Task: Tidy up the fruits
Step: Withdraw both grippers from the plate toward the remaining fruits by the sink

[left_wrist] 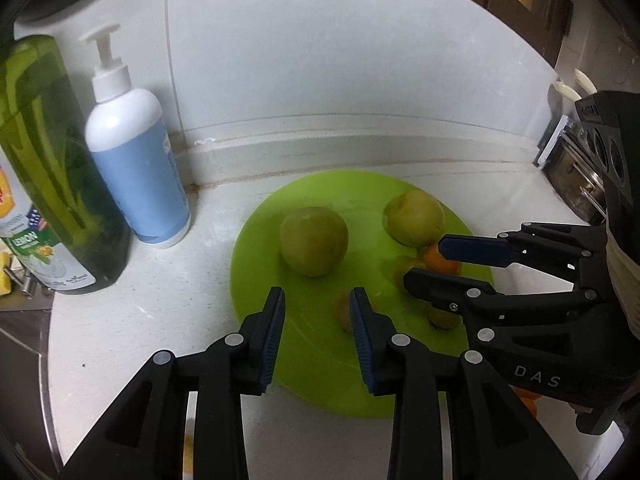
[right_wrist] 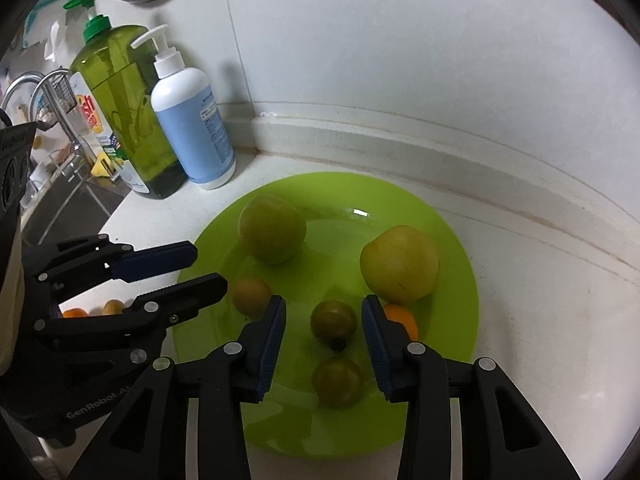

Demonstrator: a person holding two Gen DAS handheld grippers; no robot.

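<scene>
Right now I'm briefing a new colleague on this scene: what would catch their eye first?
The bright green plate on the white counter, holding two large green fruits at its far side and smaller fruits nearer. Both grippers, left and right, hover open over it. Two pump bottles stand in the far left corner.

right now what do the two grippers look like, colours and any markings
Both the left gripper and right gripper are matte black plastic linkages with silver rivets and ribbed blue finger pads. White lettering reads DAS on the right one's body and GenRobot.AI on the left's.
</scene>
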